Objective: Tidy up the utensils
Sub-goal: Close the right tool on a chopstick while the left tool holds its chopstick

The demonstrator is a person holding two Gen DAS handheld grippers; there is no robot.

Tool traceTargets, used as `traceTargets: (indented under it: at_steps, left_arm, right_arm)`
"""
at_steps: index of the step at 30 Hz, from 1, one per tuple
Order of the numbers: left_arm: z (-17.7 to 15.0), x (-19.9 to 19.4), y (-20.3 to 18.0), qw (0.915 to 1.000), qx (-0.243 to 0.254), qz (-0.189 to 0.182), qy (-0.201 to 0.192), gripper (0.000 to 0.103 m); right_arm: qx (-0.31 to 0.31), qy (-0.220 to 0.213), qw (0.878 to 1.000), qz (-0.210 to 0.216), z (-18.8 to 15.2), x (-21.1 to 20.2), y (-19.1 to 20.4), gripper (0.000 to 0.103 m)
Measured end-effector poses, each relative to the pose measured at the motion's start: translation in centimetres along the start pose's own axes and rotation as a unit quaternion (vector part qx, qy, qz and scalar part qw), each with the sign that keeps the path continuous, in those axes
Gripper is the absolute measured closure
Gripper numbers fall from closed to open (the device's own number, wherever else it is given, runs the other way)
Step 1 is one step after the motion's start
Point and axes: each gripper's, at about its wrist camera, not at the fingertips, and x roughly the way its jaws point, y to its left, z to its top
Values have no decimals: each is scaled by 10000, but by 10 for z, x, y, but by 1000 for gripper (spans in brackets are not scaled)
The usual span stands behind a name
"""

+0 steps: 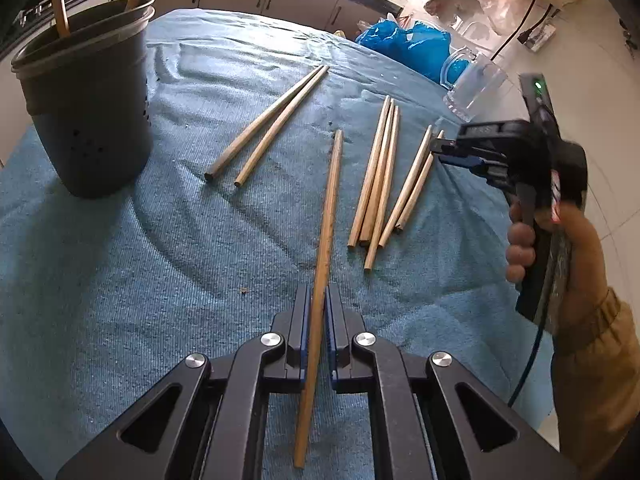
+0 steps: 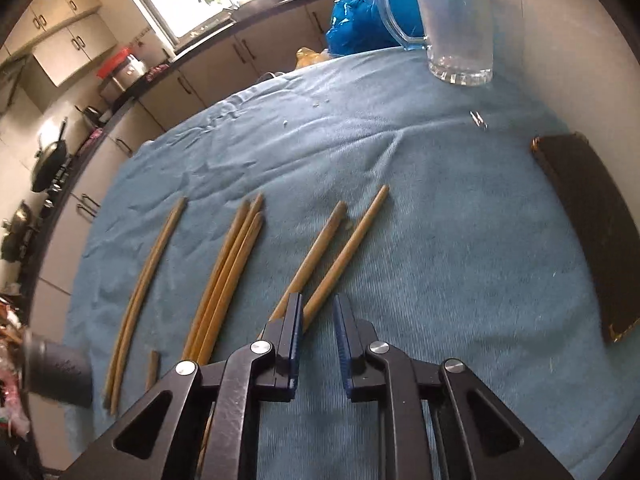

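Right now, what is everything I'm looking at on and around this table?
chopsticks: seven lying loose, tan wood, on the cloth as a pair, a three and a pair
held chopstick: one, tan wood, clamped in the left gripper
holder: one, dark grey, far left of the cloth, with two tan sticks standing in it
cloth: one, blue, covering the table
mug: one, clear glass, far right of the cloth
bag: one, blue plastic, behind the table
dark flat thing: one, black-brown, at the right edge; I cannot tell what it is
left gripper: black with blue pads, shut on the chopstick
right gripper: black with blue pads, open over the rightmost pair
hand: one, holding the right gripper's handle
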Motion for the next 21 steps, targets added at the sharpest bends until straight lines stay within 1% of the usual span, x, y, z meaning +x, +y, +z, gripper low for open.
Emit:
traceTargets:
  at_steps: [4,6,10,12,14,16,19,21]
  left_arm:
    - [1,1,0,10000,13,23,-33,95]
    - [0,1,1,10000,1,19,-41,95]
    - [-1,1,-1,9999,-1,84,-90,95]
    - [-2,0,0,9999,-74,70,-63,96]
    - [-3,-2,2,9998,-173,13,28,96]
    - [-9,-7,5,9995,-262,-51,165,96]
    - [-24,-15,6,9991,-272,-100,294,96]
    - [-35,-22,5,9990,-241,-121,344,96]
  right_arm:
    - [-435,140,9969,-646,9,8,22,87]
    - [-492,164,9956,-776,11,11,25,87]
    - [-743,241,9899,-1183,12,16,31,88]
    - [-872,310,9884,-1202,9,15,33,89]
    - [-956,403,9890,-1055,-2,7,32,92]
    - [-1134,438,9875,-1000,-18,-2,31,95]
    - [-1415,498,9850,-856,-50,-22,23,95]
    - [-1492,566,9844,-739,-71,-37,16,95]
